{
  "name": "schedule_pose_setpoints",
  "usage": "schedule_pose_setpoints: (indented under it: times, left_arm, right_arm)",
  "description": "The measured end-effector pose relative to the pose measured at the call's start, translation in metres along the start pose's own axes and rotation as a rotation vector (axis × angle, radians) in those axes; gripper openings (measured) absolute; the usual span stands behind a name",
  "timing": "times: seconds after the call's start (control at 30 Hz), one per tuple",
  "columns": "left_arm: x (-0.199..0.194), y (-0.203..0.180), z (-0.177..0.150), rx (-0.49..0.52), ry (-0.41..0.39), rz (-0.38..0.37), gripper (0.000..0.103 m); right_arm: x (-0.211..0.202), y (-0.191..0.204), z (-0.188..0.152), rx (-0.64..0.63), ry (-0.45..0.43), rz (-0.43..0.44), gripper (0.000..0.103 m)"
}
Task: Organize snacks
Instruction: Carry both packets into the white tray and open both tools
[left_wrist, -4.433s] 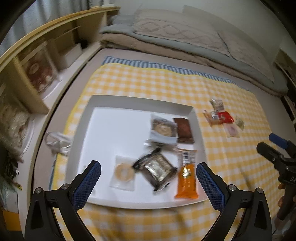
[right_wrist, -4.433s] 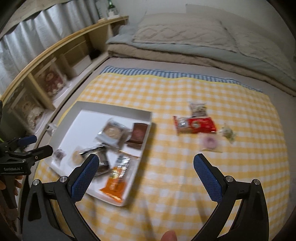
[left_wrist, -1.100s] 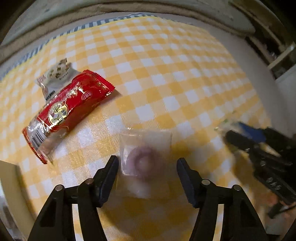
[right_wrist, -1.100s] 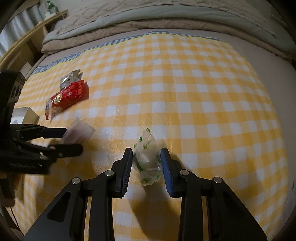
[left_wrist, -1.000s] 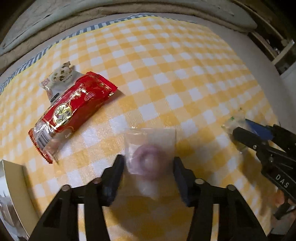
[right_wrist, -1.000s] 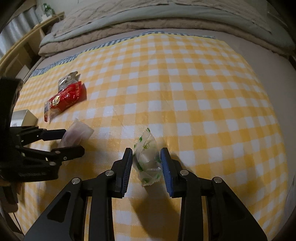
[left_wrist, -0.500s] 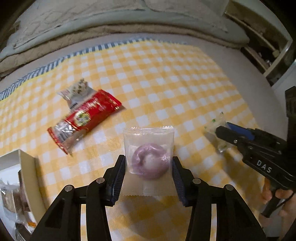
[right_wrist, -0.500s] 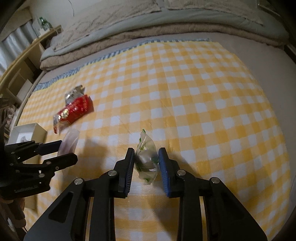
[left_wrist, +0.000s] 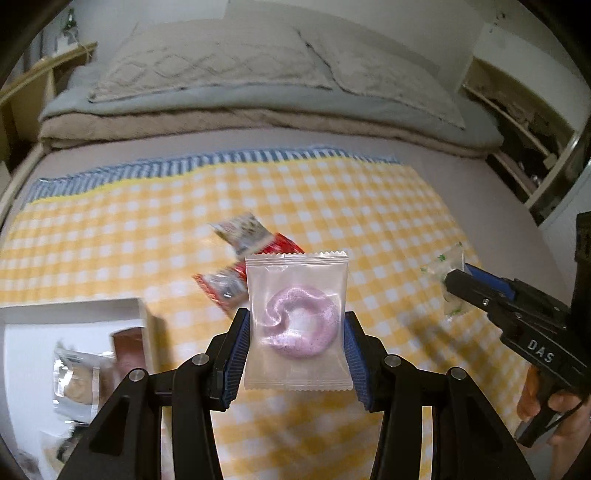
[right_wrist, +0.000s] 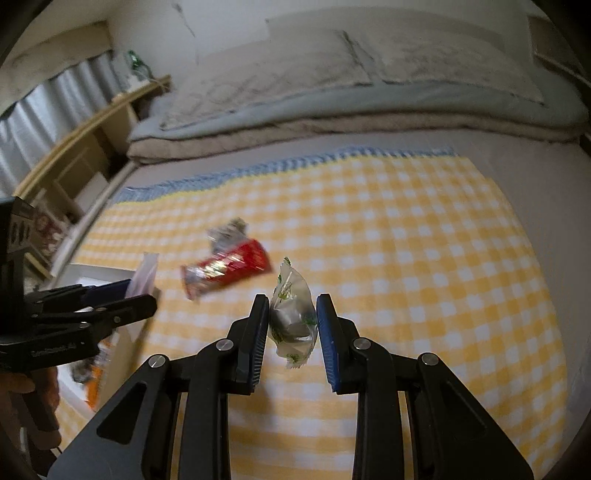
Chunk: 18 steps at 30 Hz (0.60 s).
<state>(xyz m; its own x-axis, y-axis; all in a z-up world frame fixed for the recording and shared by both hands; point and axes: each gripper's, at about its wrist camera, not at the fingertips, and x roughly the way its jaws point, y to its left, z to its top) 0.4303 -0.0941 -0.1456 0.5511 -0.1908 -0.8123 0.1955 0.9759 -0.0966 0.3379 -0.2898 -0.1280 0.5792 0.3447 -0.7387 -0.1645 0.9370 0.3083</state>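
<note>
Left hand-held gripper (left_wrist: 297, 334) clamped on clear-wrapped pink ring candy (left_wrist: 300, 324); right hand-held gripper (right_wrist: 291, 326) pinching green-printed candy wrapper (right_wrist: 291, 314), above yellow checked cloth (right_wrist: 406, 258).

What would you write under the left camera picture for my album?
Left gripper holds up a clear packet with a purple ring snack above the yellow checked cloth.

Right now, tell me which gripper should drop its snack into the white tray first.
Left. The left gripper, holding the pink donut packet, is right beside the white tray; the right gripper with its candy is farther off.
</note>
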Motion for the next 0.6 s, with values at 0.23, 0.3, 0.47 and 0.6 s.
schedule_pose_setpoints:
  times: [0.23, 0.3, 0.47, 0.6]
  left_arm:
    - [-0.055, 0.042, -0.013, -0.025, -0.065, 0.036, 0.048]
    - [-0.068, 0.055, -0.018, -0.037, -0.078, 0.042, 0.048]
    - [-0.098, 0.092, -0.037, -0.068, -0.095, 0.088, 0.048]
    - [-0.121, 0.122, -0.053, -0.107, -0.107, 0.115, 0.048]
  right_arm:
    - [-0.008, 0.059, 0.01, -0.062, -0.035, 0.061, 0.027]
    - [-0.005, 0.077, 0.012, -0.079, -0.035, 0.072, 0.027]
    - [0.004, 0.116, 0.012, -0.121, -0.026, 0.092, 0.027]
    - [0.017, 0.147, 0.012, -0.143, -0.01, 0.12, 0.027]
